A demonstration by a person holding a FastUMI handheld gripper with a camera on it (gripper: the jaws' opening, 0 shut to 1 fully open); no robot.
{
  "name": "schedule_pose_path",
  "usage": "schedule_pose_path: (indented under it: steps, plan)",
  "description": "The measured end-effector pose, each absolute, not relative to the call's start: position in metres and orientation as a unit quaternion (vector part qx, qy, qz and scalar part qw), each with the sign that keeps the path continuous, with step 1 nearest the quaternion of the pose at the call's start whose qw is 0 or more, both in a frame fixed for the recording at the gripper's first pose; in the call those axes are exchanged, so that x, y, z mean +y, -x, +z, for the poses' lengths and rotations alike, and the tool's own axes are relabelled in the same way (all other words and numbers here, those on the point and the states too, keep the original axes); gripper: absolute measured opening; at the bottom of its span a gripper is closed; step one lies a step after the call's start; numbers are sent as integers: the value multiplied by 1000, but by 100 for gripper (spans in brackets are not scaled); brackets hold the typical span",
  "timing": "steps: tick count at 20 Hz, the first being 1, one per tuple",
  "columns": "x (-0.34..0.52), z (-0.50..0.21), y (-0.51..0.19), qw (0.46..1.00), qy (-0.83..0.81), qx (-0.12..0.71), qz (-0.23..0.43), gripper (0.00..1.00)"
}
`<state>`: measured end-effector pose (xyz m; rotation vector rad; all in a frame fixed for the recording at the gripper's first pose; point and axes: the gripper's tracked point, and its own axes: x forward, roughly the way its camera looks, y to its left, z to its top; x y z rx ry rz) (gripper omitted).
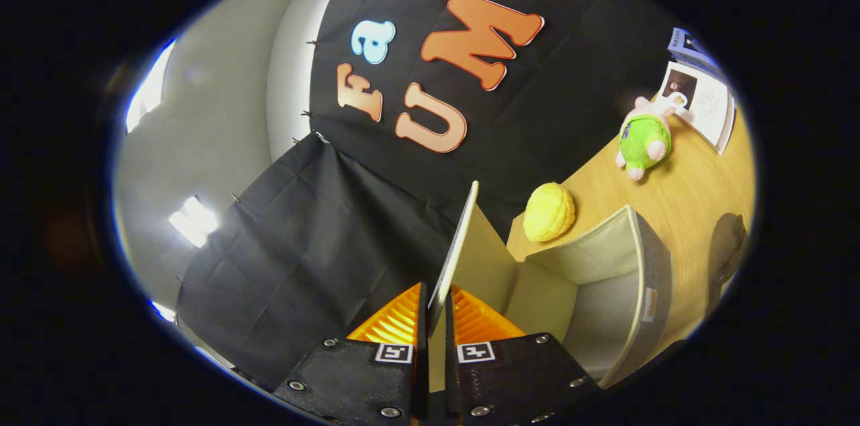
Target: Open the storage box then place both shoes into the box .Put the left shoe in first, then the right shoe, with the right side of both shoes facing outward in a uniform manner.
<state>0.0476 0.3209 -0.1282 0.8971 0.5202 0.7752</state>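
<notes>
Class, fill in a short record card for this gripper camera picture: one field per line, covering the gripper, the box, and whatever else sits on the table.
gripper: gripper, fingers closed on the lid, one on each face
lid: thin lid of the box, swung up and seen edge-on
storage box: grey fabric storage box, open, pale lining, nothing visible inside
beyond box: yellow round plush
farther back: green and pink plush toy, printed sheet
surface: wooden table

Wooden table: box, plush toys, papers.
</notes>
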Motion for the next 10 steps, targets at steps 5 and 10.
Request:
schedule_pose_path:
  steps: [5, 10]
  plan:
    - [371, -108, -42, 818, -378, 233, 366, 12]
    - [419, -112, -31, 852, -293, 218, 375, 31]
